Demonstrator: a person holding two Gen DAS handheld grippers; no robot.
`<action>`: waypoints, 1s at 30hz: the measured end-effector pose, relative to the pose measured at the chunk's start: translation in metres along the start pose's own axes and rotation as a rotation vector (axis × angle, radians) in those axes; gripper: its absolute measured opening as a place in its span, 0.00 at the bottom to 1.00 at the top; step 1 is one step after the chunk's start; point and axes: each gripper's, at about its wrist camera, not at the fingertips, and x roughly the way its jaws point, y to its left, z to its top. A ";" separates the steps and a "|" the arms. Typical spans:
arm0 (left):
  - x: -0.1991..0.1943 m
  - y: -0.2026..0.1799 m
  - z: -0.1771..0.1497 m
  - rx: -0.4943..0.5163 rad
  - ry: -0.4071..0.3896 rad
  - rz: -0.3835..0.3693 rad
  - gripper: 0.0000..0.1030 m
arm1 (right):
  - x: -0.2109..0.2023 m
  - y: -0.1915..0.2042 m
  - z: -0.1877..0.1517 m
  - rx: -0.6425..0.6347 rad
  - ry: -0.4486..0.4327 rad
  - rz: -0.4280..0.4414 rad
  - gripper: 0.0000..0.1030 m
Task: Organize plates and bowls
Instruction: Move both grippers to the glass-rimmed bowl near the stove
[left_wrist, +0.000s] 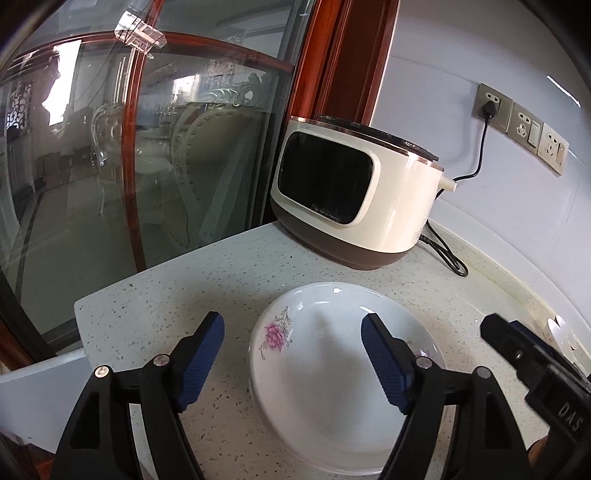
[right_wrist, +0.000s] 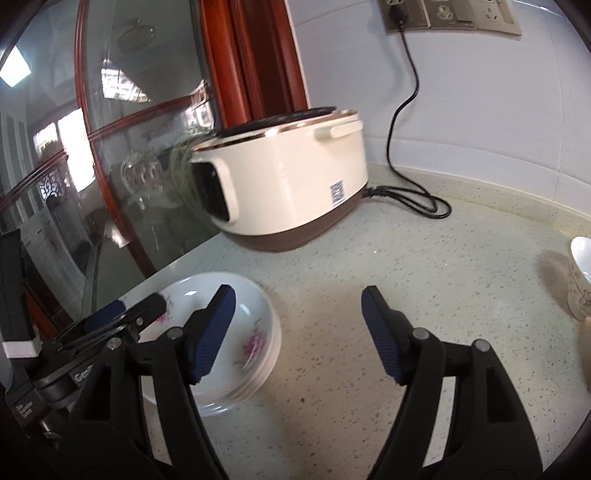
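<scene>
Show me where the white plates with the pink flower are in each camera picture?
Left wrist view: the stack of flowered plates sits low in the middle, between the open left gripper fingers.
Right wrist view: the same stack sits at lower left, partly behind the right gripper left finger.
Shared landmark: the cream rice cooker stands on the counter behind the plates in both views.

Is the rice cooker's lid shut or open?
Shut: the rice cooker has its dark lid lying flat on the cream body, no gap visible.
</scene>
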 end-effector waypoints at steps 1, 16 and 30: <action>-0.001 0.000 0.000 0.001 0.001 -0.003 0.76 | 0.003 -0.001 -0.001 -0.006 0.004 -0.015 0.76; -0.031 -0.013 -0.010 0.046 0.055 -0.039 0.81 | -0.053 -0.020 -0.003 -0.025 -0.361 -0.262 0.83; -0.044 -0.075 -0.057 0.200 0.230 -0.294 0.81 | -0.169 -0.145 0.000 0.348 -0.464 -0.514 0.89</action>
